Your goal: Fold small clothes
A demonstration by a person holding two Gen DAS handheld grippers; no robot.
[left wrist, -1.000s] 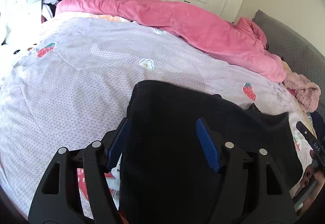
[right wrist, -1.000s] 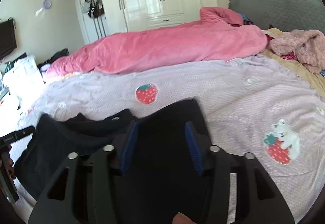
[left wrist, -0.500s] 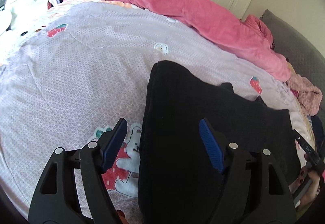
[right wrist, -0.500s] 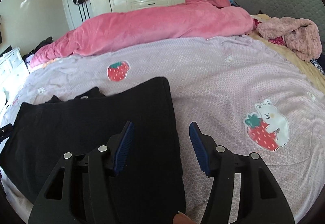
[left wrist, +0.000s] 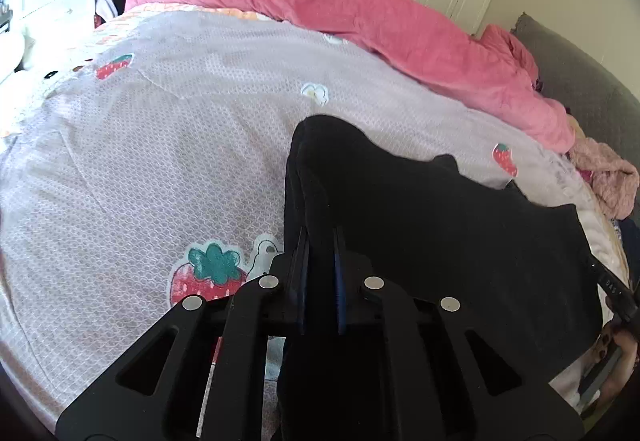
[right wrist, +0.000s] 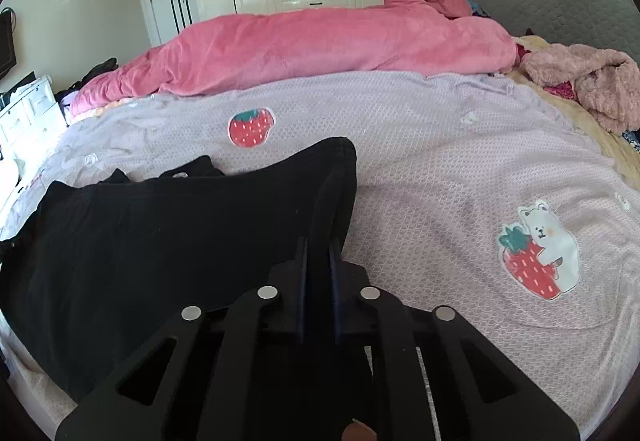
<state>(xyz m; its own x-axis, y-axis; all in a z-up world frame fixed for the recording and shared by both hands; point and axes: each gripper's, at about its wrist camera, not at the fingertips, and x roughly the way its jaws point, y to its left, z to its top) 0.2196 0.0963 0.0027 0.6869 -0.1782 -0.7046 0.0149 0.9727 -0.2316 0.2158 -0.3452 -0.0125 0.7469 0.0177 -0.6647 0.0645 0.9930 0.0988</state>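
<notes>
While both tongs pinch the same cloth, the entries below take the black garment as the landmark for every place.

Item: black garment [left wrist: 440,225], a small dark piece lying flat on the bed [left wrist: 160,161], on the lilac quilt with strawberry prints.
Long axis: it runs from one pair of tongs to the other, across the near edge of the bed; the short axis runs away from the person toward the pink duvet [left wrist: 400,37].
Left tongs [left wrist: 319,273]: pressed together on the garment's left side edge, near its nearer corner; dark cloth rises in a ridge between the blue pads.
Right tongs [right wrist: 318,269]: likewise clamped on the garment, at its right side edge, with a fold of cloth standing up between the pads.
Far corners: one lies straight ahead of each pair of tongs, resting on the quilt, untouched.
Nearer hand: neither; each holds its own end, so the load is shared evenly.
Neckline side: a notch and small tabs show along the far edge, toward the duvet.
Beyond the garment: pink duvet along the far side of the bed; a fluffy pink heap [right wrist: 588,81] well off to the right.
Step in hand (judged): near edge gripped at both ends, fold not yet made.
Coming move (judged): lift both ends together and carry the near edge over toward the far corners, keeping the cloth taut along its long axis.
Risk (judged): uneven lift would skew the fold line.
</notes>
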